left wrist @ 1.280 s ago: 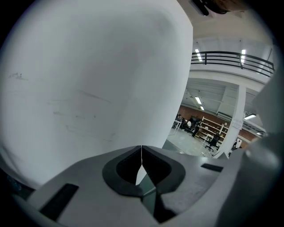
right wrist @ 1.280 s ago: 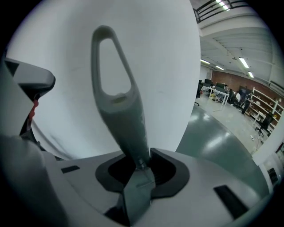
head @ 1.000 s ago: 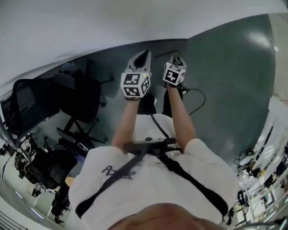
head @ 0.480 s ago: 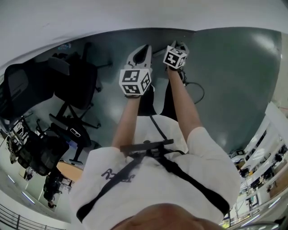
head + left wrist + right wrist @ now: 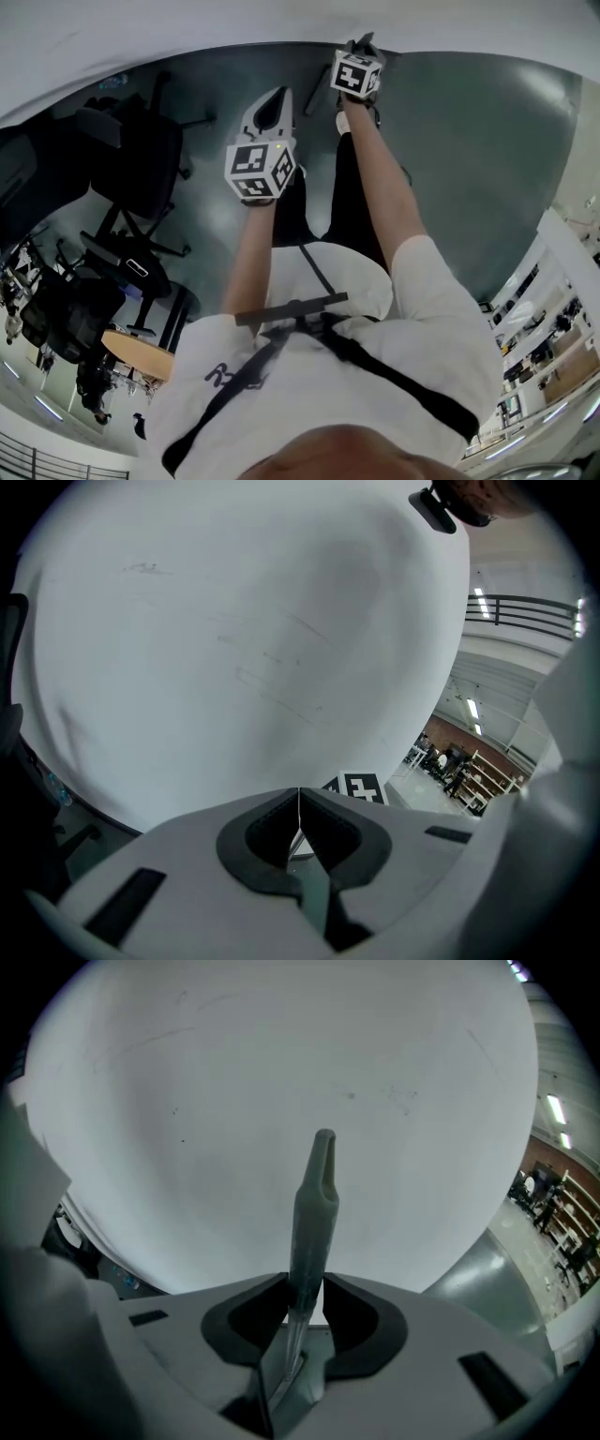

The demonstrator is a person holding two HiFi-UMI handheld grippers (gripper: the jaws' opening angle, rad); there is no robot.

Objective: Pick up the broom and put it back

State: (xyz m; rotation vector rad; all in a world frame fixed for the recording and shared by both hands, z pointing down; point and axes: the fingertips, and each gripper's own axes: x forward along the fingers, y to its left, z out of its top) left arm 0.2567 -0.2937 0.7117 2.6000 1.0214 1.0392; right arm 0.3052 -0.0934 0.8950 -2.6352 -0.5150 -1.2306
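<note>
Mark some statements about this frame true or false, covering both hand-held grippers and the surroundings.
1. The right hand-held gripper is shut on a slim grey handle. True.
2. The left hand-held gripper grips that handle too. False: its jaws are together with nothing between them.
3. Both gripper views look at a white wall. True.
4. The office chairs stand on the person's right. False: they are on the left of the head view.
</note>
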